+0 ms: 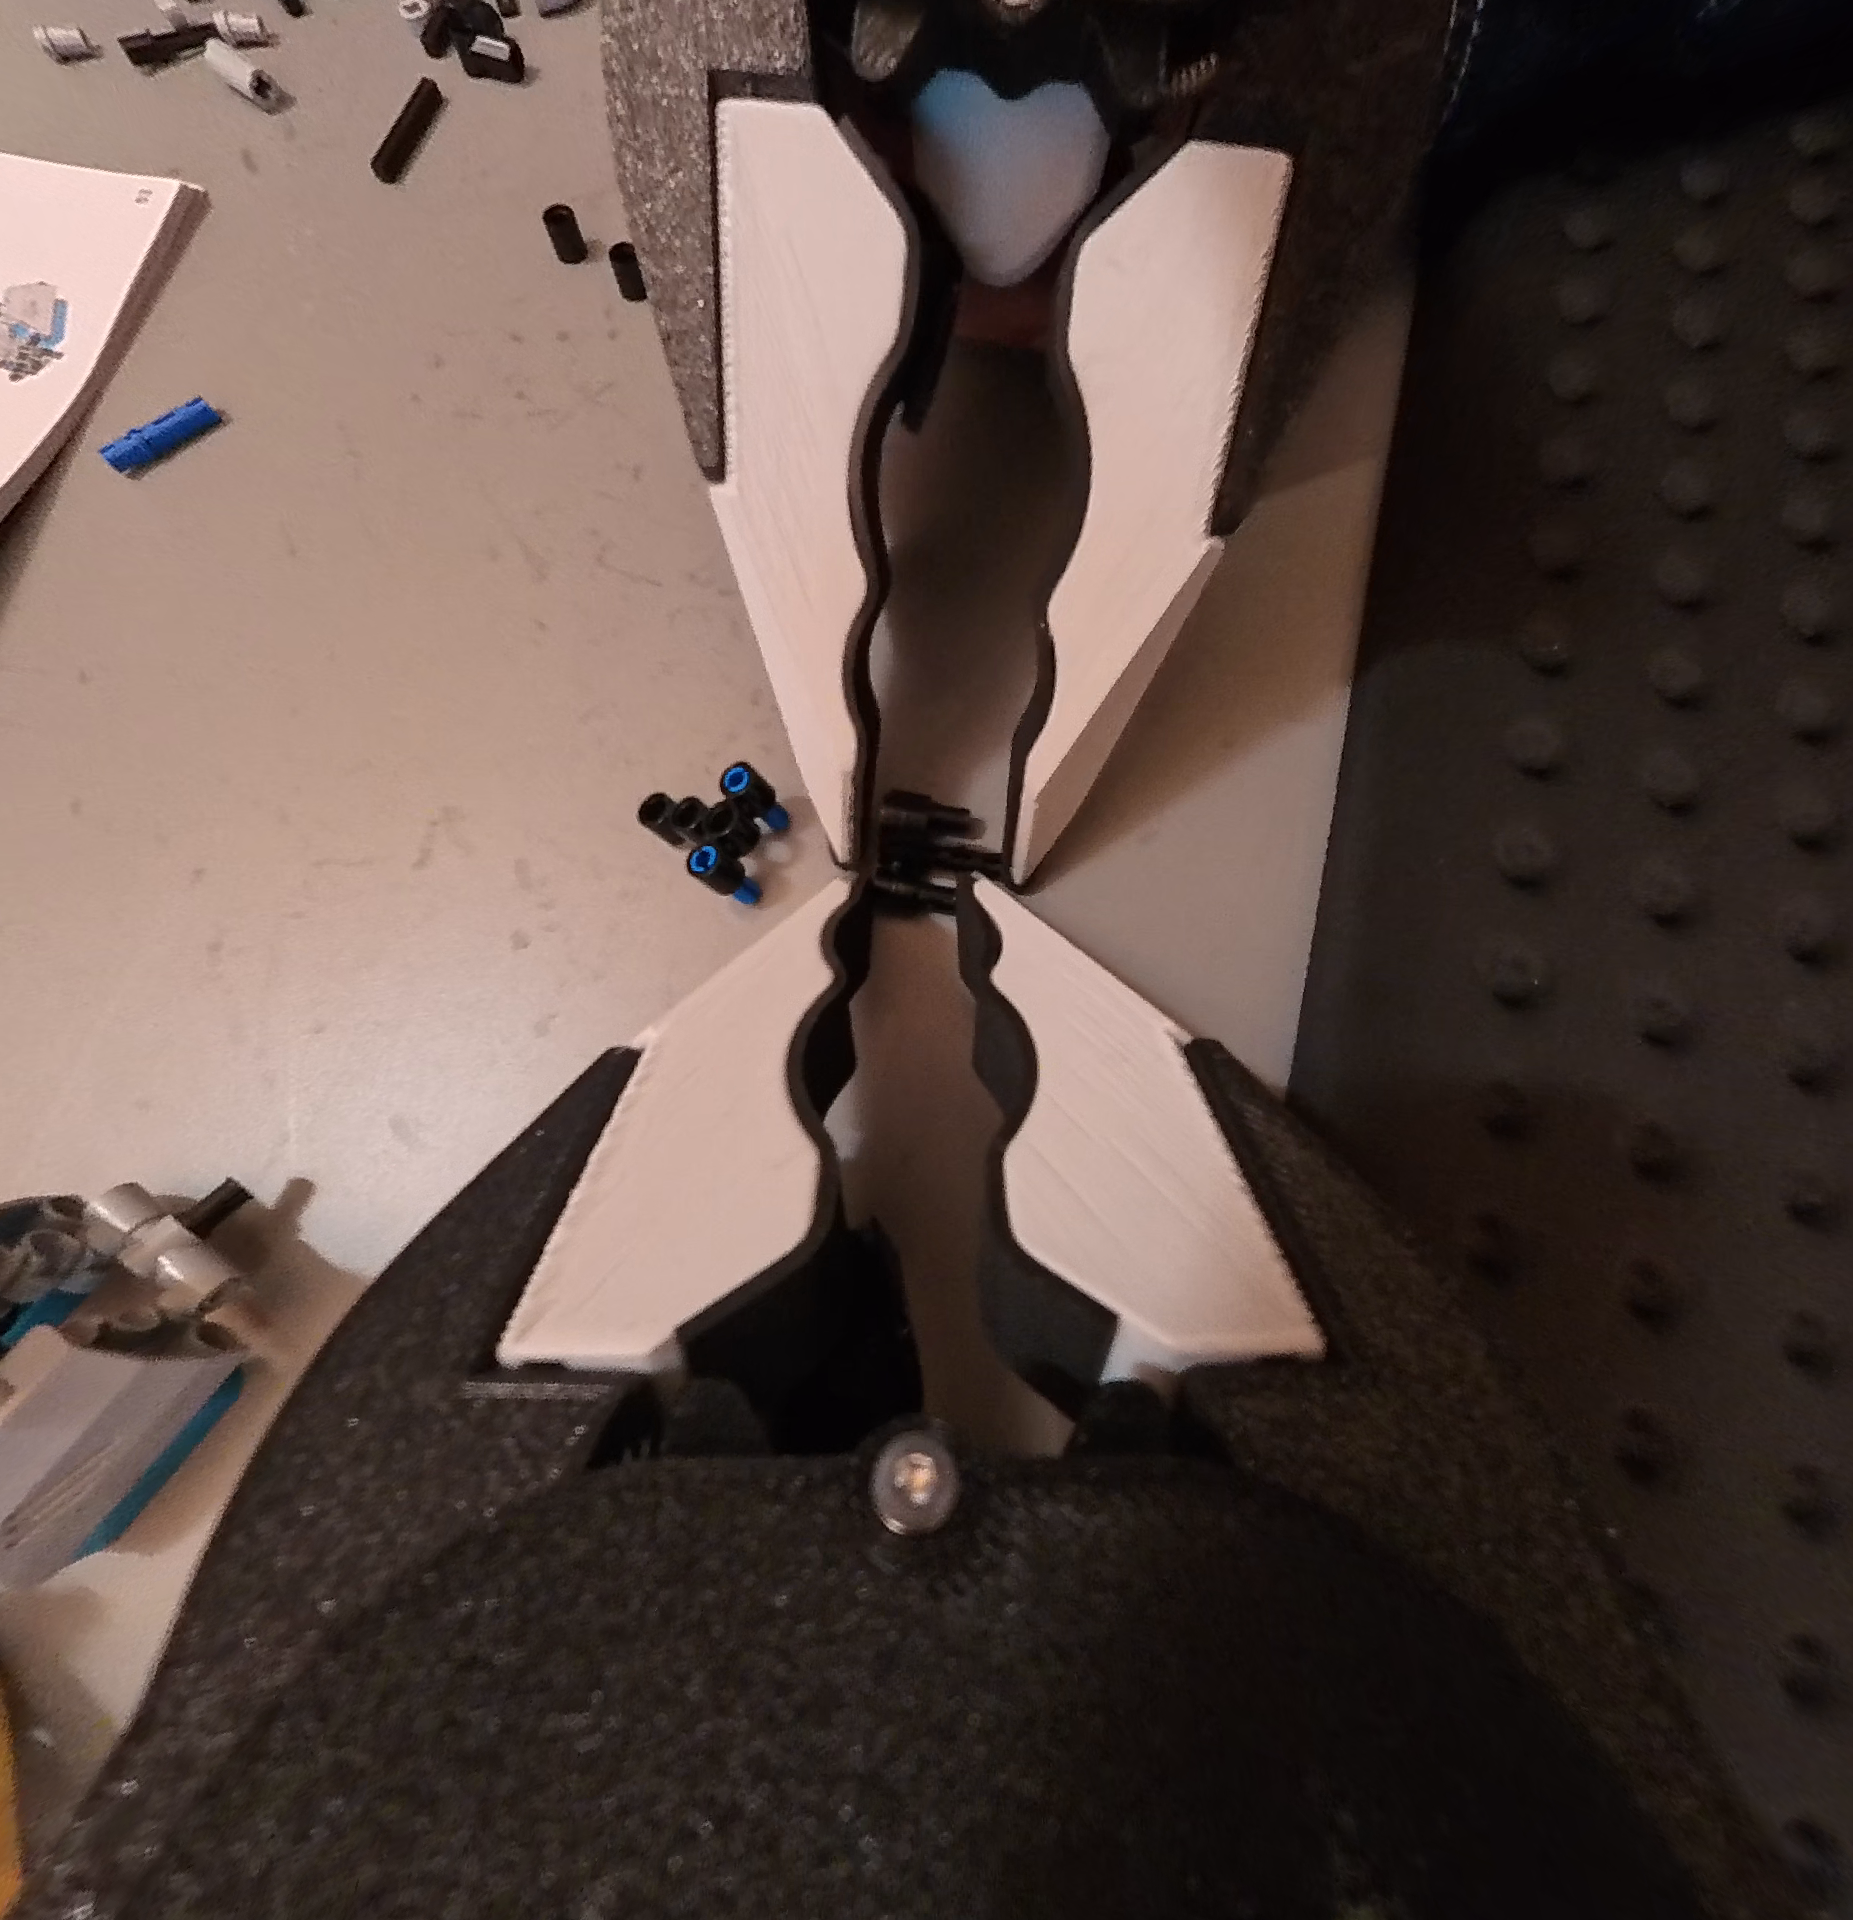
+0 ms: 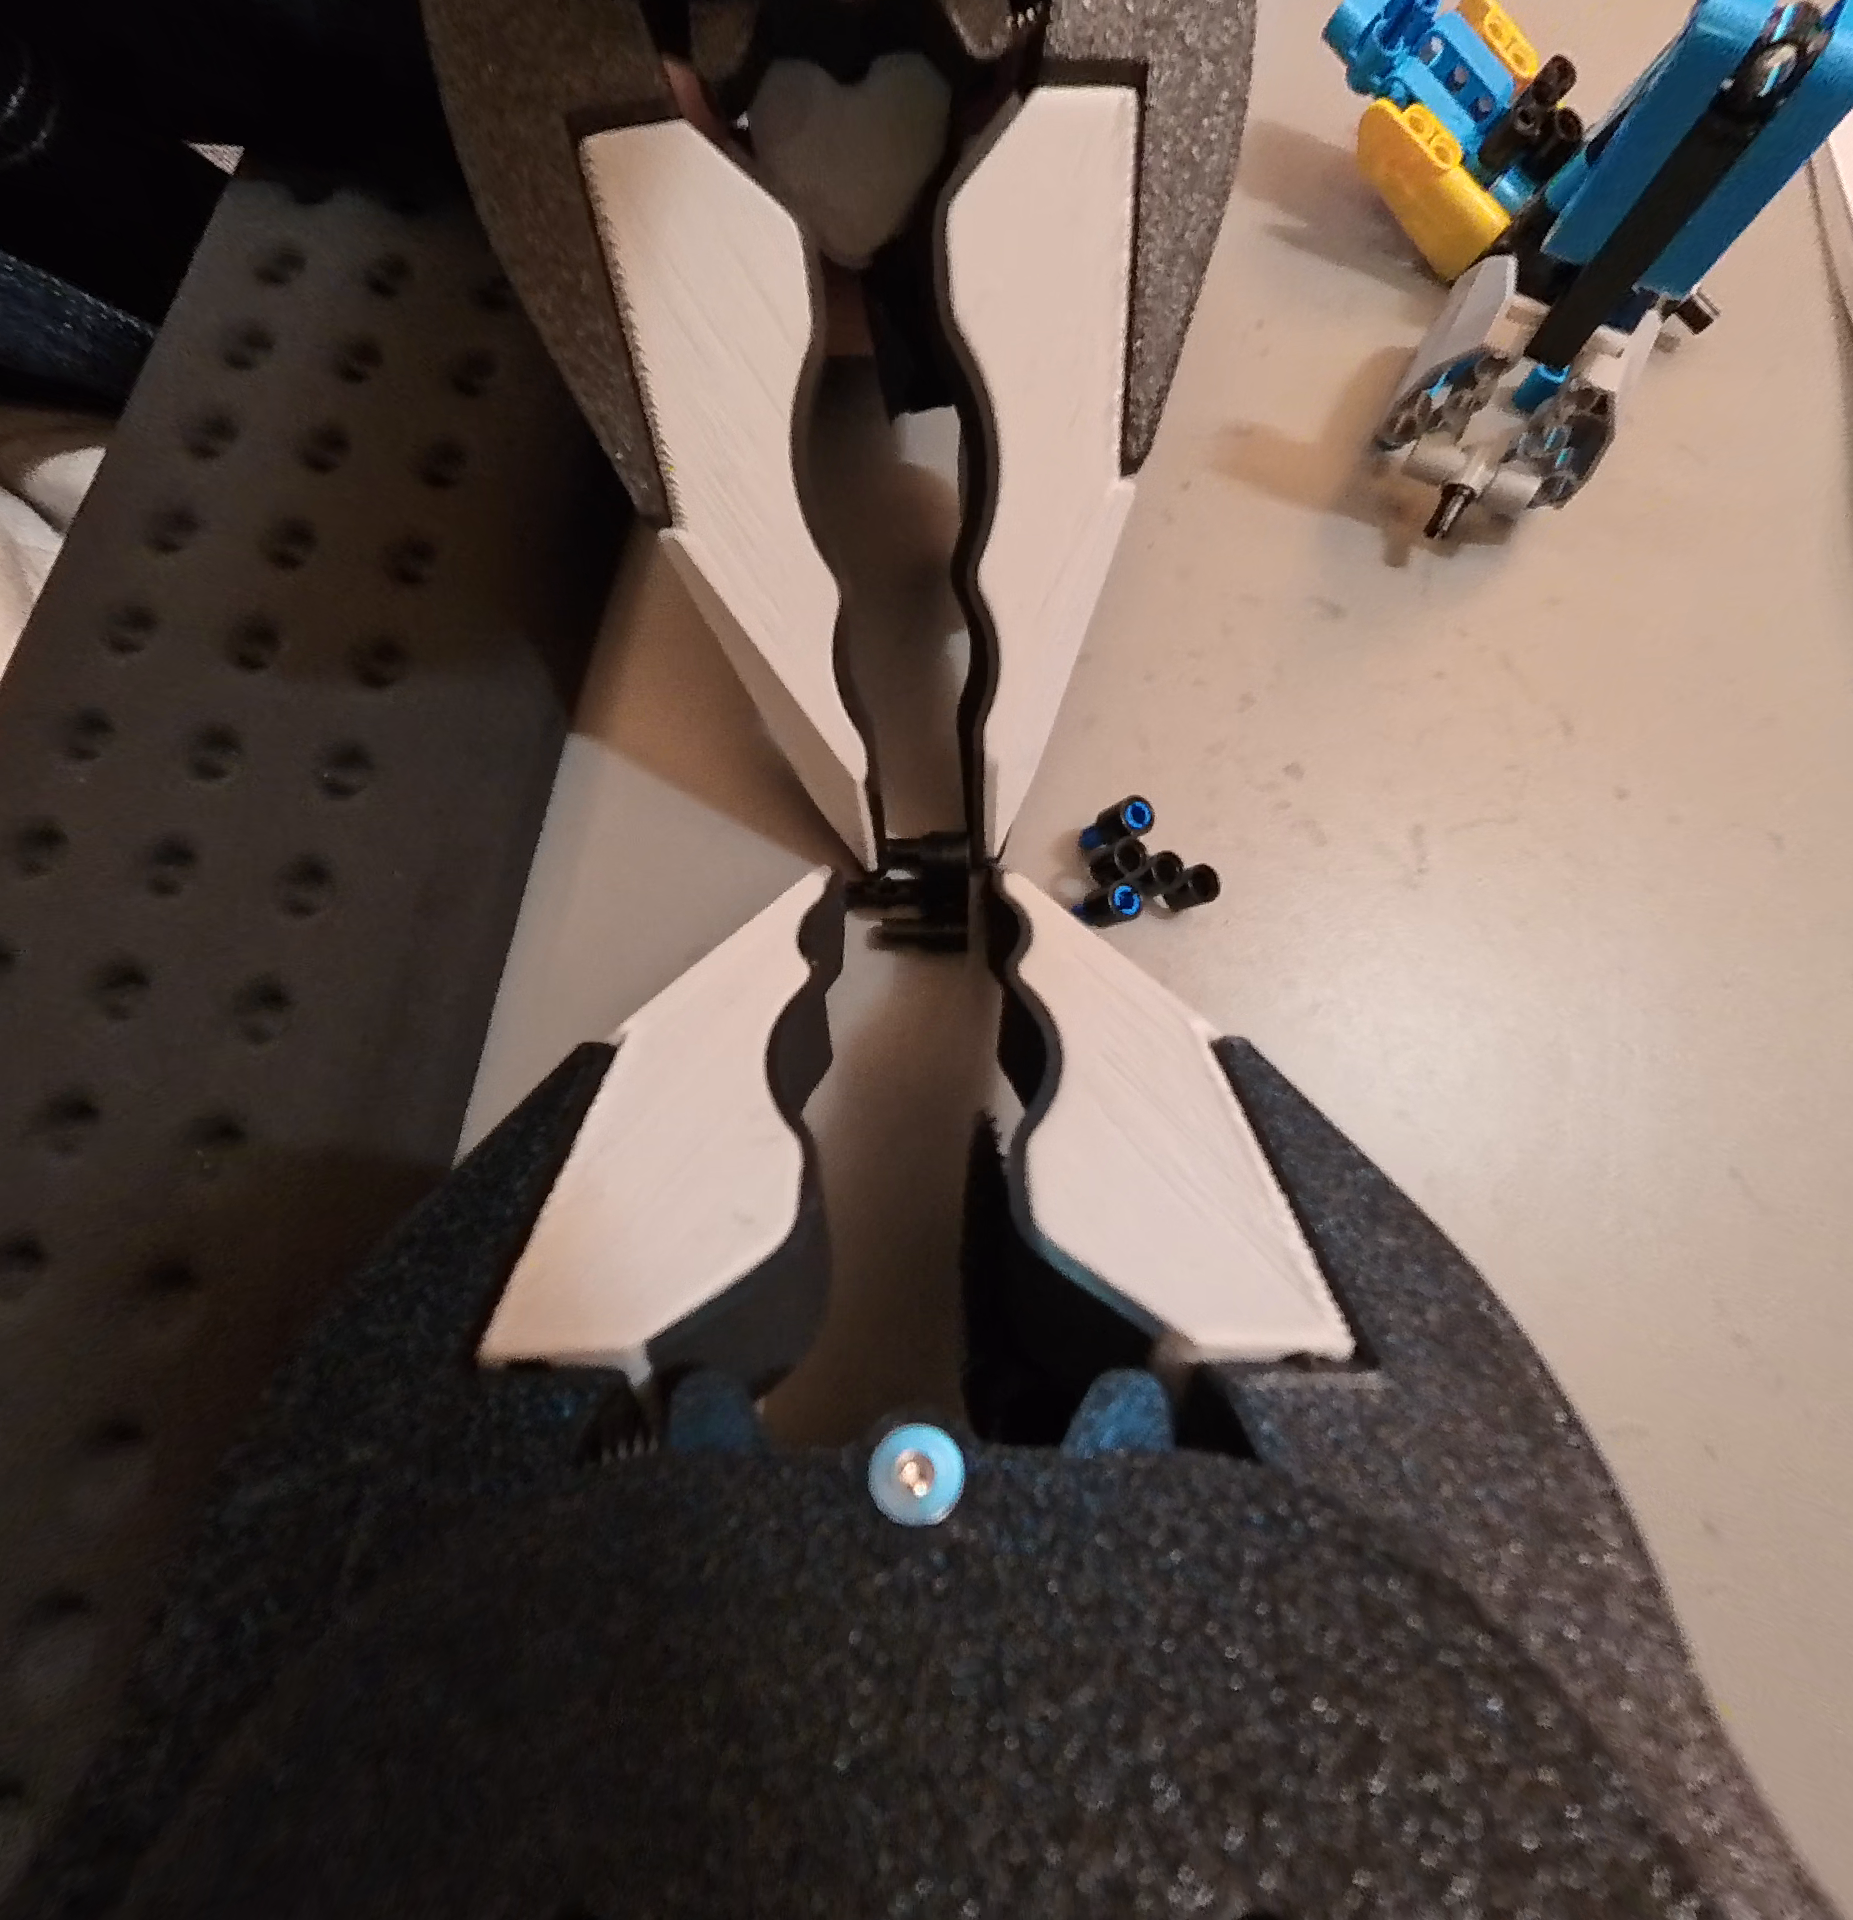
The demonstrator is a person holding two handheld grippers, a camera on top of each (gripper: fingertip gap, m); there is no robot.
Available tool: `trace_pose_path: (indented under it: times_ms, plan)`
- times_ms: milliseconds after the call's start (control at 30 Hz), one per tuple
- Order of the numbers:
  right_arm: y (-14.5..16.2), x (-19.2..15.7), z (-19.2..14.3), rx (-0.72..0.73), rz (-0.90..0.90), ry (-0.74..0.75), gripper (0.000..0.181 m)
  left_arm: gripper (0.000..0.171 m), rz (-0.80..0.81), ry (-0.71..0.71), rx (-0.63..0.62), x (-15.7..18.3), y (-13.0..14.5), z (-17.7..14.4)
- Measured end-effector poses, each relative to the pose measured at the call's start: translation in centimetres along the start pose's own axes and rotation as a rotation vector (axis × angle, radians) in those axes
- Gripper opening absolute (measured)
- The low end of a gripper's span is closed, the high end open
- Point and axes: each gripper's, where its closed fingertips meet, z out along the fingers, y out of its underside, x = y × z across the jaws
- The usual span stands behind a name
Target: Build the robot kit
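Black pins: a small ribbed cluster sat pinched between both grippers, tip to tip, above the beige table.
Left gripper: white ridged fingers, wavy black pads, nearly closed on the cluster.
Right gripper: same build, nearly closed on it.
Loose piece: black-and-blue connector lay just beside.

Matt white ribbed plastic is seen on the left gripper fingers, set in rough, speckled black housing. Glossy black plastic pegs are pinched at centre frame. The beige table looks smooth and scuffed. At right, a dull grey studded board is seen.
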Motion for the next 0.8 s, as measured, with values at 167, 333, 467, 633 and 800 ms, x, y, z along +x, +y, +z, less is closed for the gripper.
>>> trace_pose_path:
  times_ms: [167,333,467,633,800]
  plan:
    - [0.0,-0.03,0.01,0.0,-0.003,-0.003,0.026,0.016,0.006,-0.004,0.0,0.01,0.0,0.01]
    - [0.03,-0.15,0.0,0.002,-0.009,-0.015,0.023,0.016,0.014,-0.01,0.0,0.04,0.01,0.0]
    - [0.06,-0.22,-0.02,0.008,-0.021,-0.031,0.022,0.015,0.025,-0.016,0.0,0.06,0.01,0.0]
    - [0.12,-0.38,-0.07,0.008,-0.036,-0.046,0.022,0.015,0.045,-0.025,0.0,0.15,-0.01,0.02]
    - [0.15,-0.45,-0.12,0.011,-0.011,-0.081,0.021,0.015,0.026,-0.016,-0.001,0.25,-0.04,0.06]
